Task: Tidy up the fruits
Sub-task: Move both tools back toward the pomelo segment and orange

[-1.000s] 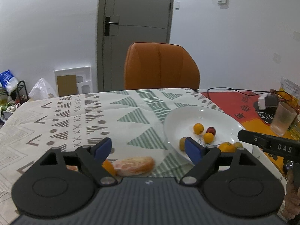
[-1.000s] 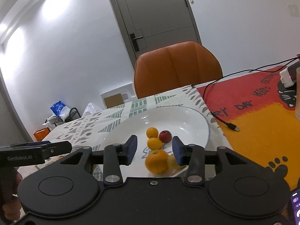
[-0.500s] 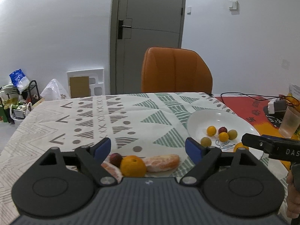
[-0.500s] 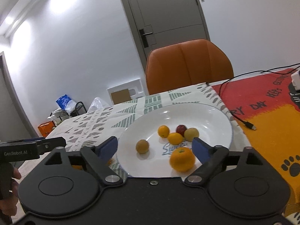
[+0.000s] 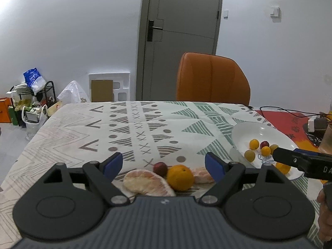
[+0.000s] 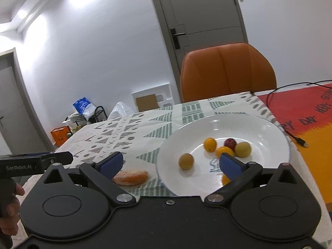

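Fruit is split between two spots. An orange [image 5: 180,177], a small plum [image 5: 160,168] and two peeled citrus pieces [image 5: 147,182] lie on the patterned cloth [image 5: 132,124] of the bench, just ahead of my left tongs [image 5: 164,164]. The white plate [image 6: 269,130] to their right holds several small yellow and orange fruits [image 6: 210,144], a red one [image 6: 230,143] and a second orange at its near edge, half hidden behind my right tongs [image 6: 171,162].

Both tongs are spread wide and hold nothing. The left hangs low with the loose orange between its blue pads [image 5: 213,167]; the right hovers over the plate's near rim.

I judge the job partway done, with a fresh pick-up in hand. Next the left tongs should drop around the orange, close gently so it doesn't roll into the plum, then carry it across to the plate.
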The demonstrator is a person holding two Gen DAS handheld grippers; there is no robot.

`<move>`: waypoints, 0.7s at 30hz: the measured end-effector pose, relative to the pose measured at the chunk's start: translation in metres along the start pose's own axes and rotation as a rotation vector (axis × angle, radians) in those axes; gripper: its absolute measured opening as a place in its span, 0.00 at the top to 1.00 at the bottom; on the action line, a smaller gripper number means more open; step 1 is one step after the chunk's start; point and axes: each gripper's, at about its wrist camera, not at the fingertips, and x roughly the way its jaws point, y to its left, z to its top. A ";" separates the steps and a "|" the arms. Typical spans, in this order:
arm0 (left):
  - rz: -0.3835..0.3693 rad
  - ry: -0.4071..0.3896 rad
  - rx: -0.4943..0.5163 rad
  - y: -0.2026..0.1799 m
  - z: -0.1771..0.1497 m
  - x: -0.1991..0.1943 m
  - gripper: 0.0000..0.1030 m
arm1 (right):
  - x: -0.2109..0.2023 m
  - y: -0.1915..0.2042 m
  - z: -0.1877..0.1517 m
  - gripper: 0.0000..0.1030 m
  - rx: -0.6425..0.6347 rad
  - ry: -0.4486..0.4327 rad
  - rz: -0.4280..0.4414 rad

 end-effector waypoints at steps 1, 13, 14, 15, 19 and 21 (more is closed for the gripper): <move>0.008 0.002 -0.003 0.003 -0.001 0.000 0.17 | 0.001 0.002 0.000 0.02 -0.002 0.001 0.003; 0.034 0.060 -0.038 0.025 -0.014 0.011 0.17 | 0.016 0.025 -0.006 0.02 -0.035 0.031 0.046; 0.033 0.063 -0.042 0.026 -0.016 0.012 0.17 | 0.017 0.026 -0.006 0.02 -0.037 0.034 0.048; 0.031 0.066 -0.045 0.026 -0.016 0.014 0.17 | 0.018 0.027 -0.007 0.02 -0.038 0.037 0.049; 0.026 0.087 -0.041 0.025 -0.021 0.020 0.17 | 0.023 0.030 -0.009 0.02 -0.041 0.048 0.055; 0.020 0.097 -0.041 0.024 -0.025 0.025 0.17 | 0.025 0.031 -0.010 0.02 -0.045 0.052 0.058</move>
